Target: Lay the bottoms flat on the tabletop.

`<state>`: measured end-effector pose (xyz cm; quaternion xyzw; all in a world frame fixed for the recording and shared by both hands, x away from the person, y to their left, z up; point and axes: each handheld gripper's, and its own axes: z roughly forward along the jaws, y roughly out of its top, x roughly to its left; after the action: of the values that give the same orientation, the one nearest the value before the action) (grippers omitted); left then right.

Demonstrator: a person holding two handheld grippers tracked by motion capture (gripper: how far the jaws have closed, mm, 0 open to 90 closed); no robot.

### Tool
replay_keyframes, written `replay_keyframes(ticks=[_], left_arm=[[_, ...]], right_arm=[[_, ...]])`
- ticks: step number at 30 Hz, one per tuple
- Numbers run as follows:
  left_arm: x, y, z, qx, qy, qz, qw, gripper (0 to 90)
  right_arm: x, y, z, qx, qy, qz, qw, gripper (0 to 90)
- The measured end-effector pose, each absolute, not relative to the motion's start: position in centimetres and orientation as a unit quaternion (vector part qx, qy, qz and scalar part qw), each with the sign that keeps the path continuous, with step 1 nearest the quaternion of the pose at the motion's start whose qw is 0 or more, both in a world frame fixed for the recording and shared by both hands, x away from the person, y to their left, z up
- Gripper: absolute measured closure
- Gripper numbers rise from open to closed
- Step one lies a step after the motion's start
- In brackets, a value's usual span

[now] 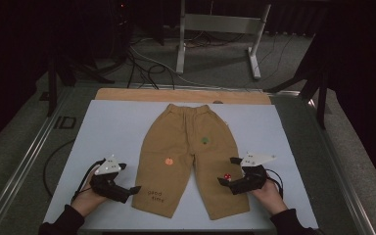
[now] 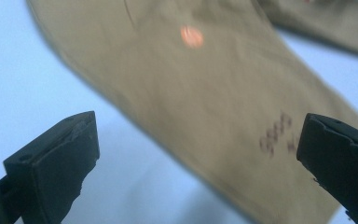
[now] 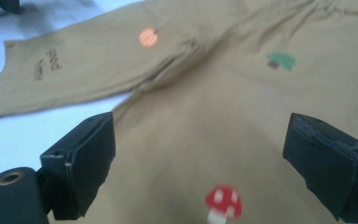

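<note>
Tan cotton trousers [image 1: 191, 156] flat on pale counter [image 1: 112, 127], elastic waistband, small mushroom patch [image 3: 223, 199], left tongs [image 1: 131, 184] and right tongs [image 1: 227, 171] both gaping, empty

I am looking at a pair of tan trousers [image 1: 191, 156] lying flat and face up on the white mat [image 1: 107, 127], spread out near its middle. The elastic waistband is pointing toward the mat's far edge, and the two legs are opening slightly apart toward its near edge. An orange pumpkin patch [image 1: 168, 161] is sitting on one leg, with dark lettering [image 1: 155, 196] near that leg's hem. A green tree patch [image 1: 204, 140] is showing on the other leg, and a red mushroom patch [image 1: 227, 176] lower down it.
</note>
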<state>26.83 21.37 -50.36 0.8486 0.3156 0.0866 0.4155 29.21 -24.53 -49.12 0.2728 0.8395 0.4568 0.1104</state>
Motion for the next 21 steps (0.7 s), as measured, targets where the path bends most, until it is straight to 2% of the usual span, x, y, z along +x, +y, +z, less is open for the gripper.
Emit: replay_keyframes(ticks=[10, 21], left_arm=[[23.8, 22.8, -50.0, 0.847, 0.316, 0.093, 0.417, 0.4], [22.4, 24.1, -50.1, 0.843, 0.318, 0.098, 0.423, 0.4]], right_arm=[[25.0, -28.0, -50.1, 0.295, 0.840, 0.441, 0.112, 9.5], [23.8, -29.8, -50.2, 0.314, 0.831, 0.437, 0.143, 10.1]])
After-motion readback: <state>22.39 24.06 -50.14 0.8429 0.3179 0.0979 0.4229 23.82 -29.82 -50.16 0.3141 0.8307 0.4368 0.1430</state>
